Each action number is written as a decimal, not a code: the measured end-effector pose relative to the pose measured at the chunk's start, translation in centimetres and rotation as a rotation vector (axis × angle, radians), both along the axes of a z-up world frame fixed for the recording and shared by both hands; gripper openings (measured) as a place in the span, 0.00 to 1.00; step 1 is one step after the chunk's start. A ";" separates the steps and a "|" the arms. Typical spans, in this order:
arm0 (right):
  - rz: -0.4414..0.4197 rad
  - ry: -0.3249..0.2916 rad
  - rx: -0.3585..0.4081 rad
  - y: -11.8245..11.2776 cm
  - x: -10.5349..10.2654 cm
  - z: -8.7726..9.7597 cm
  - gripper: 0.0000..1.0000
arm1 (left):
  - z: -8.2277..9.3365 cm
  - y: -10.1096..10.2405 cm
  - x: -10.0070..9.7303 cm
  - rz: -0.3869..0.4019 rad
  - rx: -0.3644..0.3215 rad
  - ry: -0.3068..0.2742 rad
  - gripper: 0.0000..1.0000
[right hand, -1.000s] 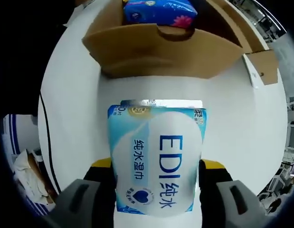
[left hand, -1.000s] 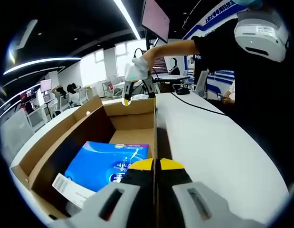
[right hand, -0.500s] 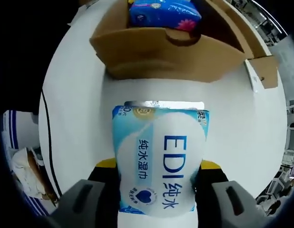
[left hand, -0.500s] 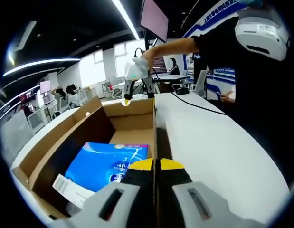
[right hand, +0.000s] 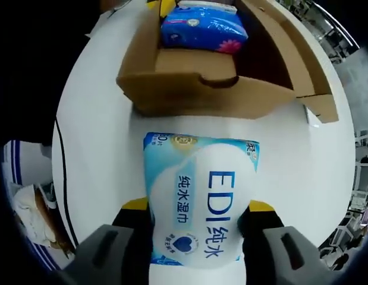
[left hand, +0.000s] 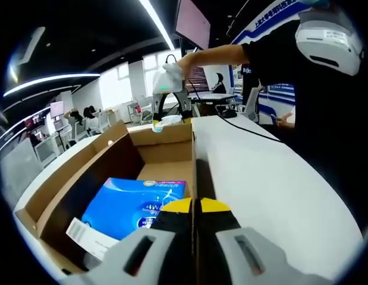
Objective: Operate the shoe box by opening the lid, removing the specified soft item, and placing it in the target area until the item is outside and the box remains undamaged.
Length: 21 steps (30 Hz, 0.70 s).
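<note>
An open brown shoe box (left hand: 112,160) lies on the white table, with a dark blue soft pack (left hand: 136,205) inside. My left gripper (left hand: 194,205) is shut on the top edge of the box's right wall at the near end. Beyond the far end, a person's hand holds my right gripper (left hand: 169,122). In the right gripper view, my right gripper (right hand: 198,208) is shut on a light blue wipes pack (right hand: 201,196) marked EDI, low over the table just outside the box (right hand: 201,95). The dark blue pack (right hand: 204,27) shows inside the box.
The white table (left hand: 261,178) stretches away to the right of the box, crossed by a thin black cable (left hand: 249,133). A person in dark clothes (left hand: 314,89) stands at the right. The box's lid flap (right hand: 317,89) hangs open on one side.
My right gripper has shifted slightly with the wipes pack at the box's far end, and the shadow strip by the pack's far edge is gone. My left gripper has stayed put.
</note>
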State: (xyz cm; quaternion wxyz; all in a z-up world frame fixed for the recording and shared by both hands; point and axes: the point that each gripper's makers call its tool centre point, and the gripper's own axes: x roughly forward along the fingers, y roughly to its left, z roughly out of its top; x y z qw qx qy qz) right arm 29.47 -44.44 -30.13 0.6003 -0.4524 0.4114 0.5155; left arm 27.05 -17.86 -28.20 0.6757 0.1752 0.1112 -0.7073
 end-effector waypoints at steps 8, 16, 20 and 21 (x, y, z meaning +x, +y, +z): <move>0.067 0.003 -0.042 -1.2 -0.2 -2.2 0.60 | -0.1 0.0 0.1 0.006 0.013 0.004 0.02; -0.092 0.075 -0.193 -1.8 0.2 -3.6 0.60 | -0.2 0.1 0.0 0.001 0.014 -0.006 0.02; -0.073 0.100 -0.222 -1.9 -0.4 -3.7 0.60 | -0.3 0.1 0.0 -0.003 0.014 -0.008 0.02; -0.072 0.099 -0.222 -1.9 -0.4 -3.7 0.60 | -0.3 0.1 0.0 -0.003 0.014 -0.009 0.02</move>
